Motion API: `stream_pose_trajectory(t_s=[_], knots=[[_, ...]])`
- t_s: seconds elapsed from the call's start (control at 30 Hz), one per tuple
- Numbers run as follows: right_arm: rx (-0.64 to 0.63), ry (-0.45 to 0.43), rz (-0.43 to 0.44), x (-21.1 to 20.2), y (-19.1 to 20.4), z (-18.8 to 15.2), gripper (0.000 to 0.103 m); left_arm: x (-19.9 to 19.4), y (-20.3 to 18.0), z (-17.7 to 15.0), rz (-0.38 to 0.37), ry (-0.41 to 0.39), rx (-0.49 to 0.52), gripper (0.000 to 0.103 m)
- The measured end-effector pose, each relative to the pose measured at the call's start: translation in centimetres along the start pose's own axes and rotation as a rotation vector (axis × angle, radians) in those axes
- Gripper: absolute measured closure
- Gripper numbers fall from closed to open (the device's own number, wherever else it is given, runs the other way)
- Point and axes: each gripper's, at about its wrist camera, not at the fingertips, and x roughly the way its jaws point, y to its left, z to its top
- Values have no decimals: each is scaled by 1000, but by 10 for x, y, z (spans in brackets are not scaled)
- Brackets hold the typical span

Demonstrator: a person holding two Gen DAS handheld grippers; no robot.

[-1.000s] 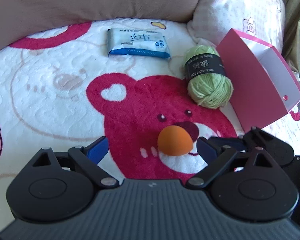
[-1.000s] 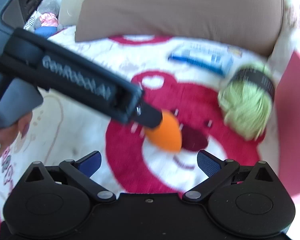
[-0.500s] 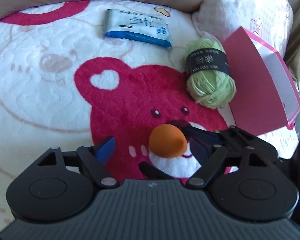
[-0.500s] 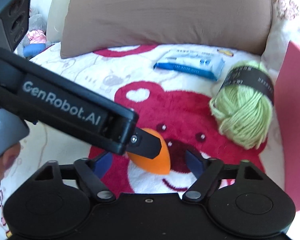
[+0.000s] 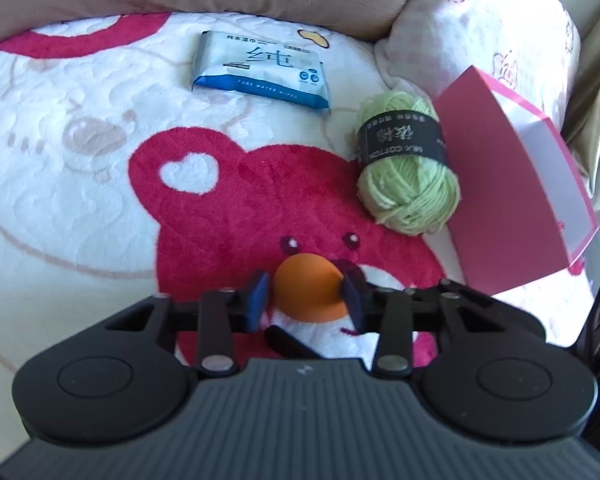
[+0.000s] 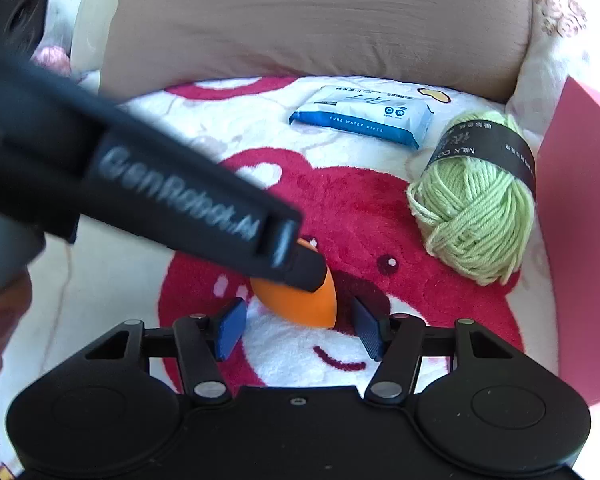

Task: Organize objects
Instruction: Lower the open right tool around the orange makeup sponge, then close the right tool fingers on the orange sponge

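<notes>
Left claw has just closed onto the orange sponge; right claw, half-narrowed, seemingly grips nothing.

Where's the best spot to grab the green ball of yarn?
Probably across the green yarn ball at its black paper band, where the strands are bound tight. Come from above on the open blanket side, since the pink box crowds its other side. It's soft, so squeeze gently.

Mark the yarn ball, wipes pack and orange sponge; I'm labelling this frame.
yarn ball (image 5: 410, 188), left wrist view, green strands
wipes pack (image 5: 262, 70), left wrist view, wrapper face
orange sponge (image 5: 306, 286), left wrist view, rounded top
</notes>
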Motion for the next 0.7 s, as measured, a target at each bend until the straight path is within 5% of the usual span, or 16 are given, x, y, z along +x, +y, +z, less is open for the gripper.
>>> stream_pose_trajectory(t_s=[0.1, 0.2, 0.7], knots=[[18, -3, 13, -3, -4, -1, 43, -1, -8, -3, 28, 2, 48, 67], [31, -16, 30, -9, -8, 0, 58, -4, -8, -4, 19, -3, 34, 68], [61, 0, 58, -23, -13, -4, 59, -7, -10, -4, -3, 34, -4, 68]])
